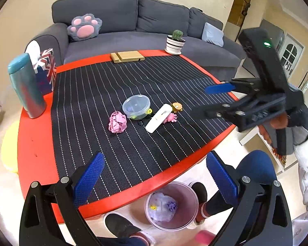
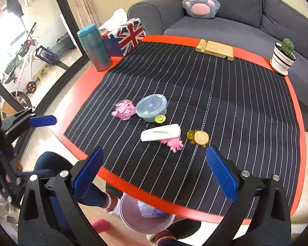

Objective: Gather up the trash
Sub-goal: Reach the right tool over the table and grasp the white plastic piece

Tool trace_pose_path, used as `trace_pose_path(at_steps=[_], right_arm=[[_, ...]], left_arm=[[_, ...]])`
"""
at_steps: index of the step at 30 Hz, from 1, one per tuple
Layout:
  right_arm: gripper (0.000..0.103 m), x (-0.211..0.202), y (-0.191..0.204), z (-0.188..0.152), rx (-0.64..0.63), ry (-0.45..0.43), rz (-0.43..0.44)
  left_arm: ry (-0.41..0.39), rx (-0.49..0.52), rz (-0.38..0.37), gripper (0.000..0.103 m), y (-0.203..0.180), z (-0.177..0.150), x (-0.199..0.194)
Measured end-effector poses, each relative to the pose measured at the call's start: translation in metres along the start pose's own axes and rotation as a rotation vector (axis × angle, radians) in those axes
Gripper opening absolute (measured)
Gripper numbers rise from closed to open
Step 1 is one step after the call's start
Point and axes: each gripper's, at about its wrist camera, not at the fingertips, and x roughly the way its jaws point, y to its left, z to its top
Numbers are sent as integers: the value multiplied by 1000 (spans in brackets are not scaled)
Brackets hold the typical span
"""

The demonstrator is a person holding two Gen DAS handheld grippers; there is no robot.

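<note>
A crumpled pink paper ball (image 1: 117,122) (image 2: 124,109) lies mid-mat beside a clear lidded plastic tub (image 1: 136,106) (image 2: 152,107). A white oblong case (image 1: 158,117) (image 2: 160,134), a pink toy (image 2: 173,143) and an orange-slice piece (image 2: 201,137) lie just to its right. On the floor under the near table edge stands a pinkish trash bin (image 1: 190,196) (image 2: 133,223) holding white and purple crumpled scraps. My left gripper (image 1: 156,179) hovers open and empty over the near edge above the bin. My right gripper (image 2: 155,174) is open and empty too, and it shows at the right (image 1: 209,100).
The red round table (image 1: 35,143) carries a striped black mat, a teal tumbler (image 1: 26,86), a Union Jack tissue box (image 1: 46,69), a wooden stand (image 1: 126,56) and a potted cactus (image 1: 175,42). A grey sofa stands behind. A person's legs and shoes flank the bin.
</note>
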Motion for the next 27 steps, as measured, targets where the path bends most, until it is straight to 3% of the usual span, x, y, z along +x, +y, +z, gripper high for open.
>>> trace_pose_path(at_steps=[11,27], right_arm=[[97,52,-13,27,2,118,17],[60,84,-16,26,-6,180,31]], left_arm=[[7,-11,1,95,2,-3,2],[22,-27,3,95,8,-9,8]])
